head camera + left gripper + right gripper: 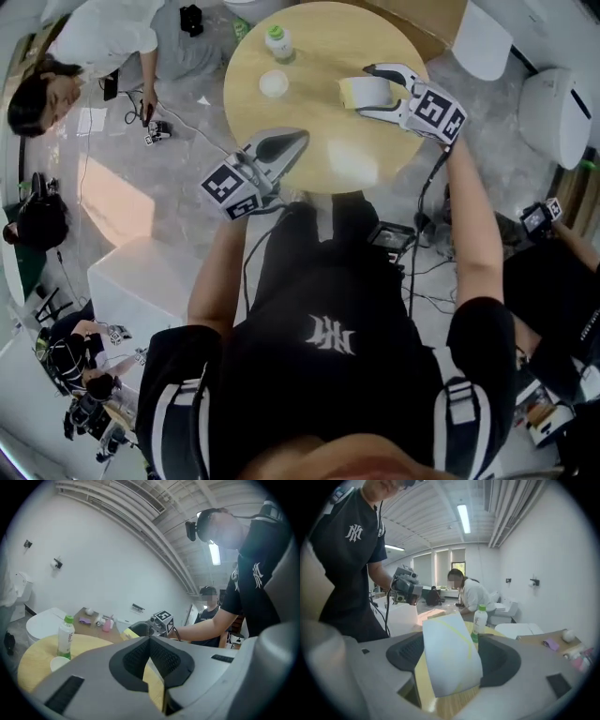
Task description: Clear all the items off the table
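Clamped wide on a cup (451, 656) with the right gripper (364, 89), spanning its body wall to wall. Holding it tilted and, by the look of it, clear of the table (328, 164), toward the right edge, probably to carry it off without dragging. Gripped across the wall and not the rim, likely for broad pad contact on a light paper thing; could dent if squeezed harder.

Closed on nothing at the left gripper (292, 141), pad against pad. Parked over the near edge, apparently to keep out of the way and stay ready for the next pick.

Standing on the table: 1 bottle (277, 42), upright at the far edge, and 1 small cup (273, 83) just beside it, toward the middle. Probably kept for later picks, being farthest from the near edge.

Counted in all: 2 cups, one held and one standing; 1 bottle; 2 grippers. Judged partly done, with two things yet to clear.
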A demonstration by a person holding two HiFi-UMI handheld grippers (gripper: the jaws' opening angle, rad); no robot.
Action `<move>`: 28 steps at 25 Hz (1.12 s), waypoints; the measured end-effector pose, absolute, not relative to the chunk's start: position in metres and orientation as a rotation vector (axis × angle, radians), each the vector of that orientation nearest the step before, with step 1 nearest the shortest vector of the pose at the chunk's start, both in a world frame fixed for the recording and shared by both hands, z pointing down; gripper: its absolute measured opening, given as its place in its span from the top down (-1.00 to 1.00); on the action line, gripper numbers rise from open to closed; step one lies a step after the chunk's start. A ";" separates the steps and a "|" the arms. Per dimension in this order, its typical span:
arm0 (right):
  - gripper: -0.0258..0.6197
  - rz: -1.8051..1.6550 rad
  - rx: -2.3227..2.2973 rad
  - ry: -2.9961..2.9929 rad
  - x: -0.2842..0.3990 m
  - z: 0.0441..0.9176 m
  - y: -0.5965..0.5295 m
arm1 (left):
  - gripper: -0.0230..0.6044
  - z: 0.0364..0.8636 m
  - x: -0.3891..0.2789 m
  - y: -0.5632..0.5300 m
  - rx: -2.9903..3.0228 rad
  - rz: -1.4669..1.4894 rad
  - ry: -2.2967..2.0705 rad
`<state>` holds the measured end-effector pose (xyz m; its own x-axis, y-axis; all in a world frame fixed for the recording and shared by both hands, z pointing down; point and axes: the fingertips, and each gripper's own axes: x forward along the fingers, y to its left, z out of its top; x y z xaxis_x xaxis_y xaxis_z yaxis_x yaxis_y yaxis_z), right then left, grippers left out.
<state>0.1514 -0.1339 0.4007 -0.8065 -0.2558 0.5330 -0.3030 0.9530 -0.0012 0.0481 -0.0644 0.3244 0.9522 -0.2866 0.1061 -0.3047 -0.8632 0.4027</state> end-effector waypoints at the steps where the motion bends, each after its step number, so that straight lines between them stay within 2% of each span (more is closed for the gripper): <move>1: -0.22 0.122 0.438 -2.568 0.148 0.391 -0.127 | 0.89 0.319 0.042 -0.061 2.692 0.053 -0.418; 13: -0.21 0.149 0.753 -2.728 0.090 0.294 -0.060 | 0.89 0.279 -0.023 -0.024 2.790 0.020 -0.414; 21: -0.21 0.192 0.586 -2.871 -0.001 0.294 -0.039 | 0.89 0.284 -0.082 0.005 2.720 0.055 -0.577; 28: -0.21 0.254 0.539 -2.933 -0.021 0.306 0.003 | 0.89 0.296 -0.088 0.044 2.641 0.100 -0.604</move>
<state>-0.0213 0.0026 0.3064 -0.9245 -0.3384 0.1757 -0.3635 0.9212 -0.1384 -0.0876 0.0435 0.2957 0.9025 -0.3990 0.1620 -0.4299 -0.8138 0.3911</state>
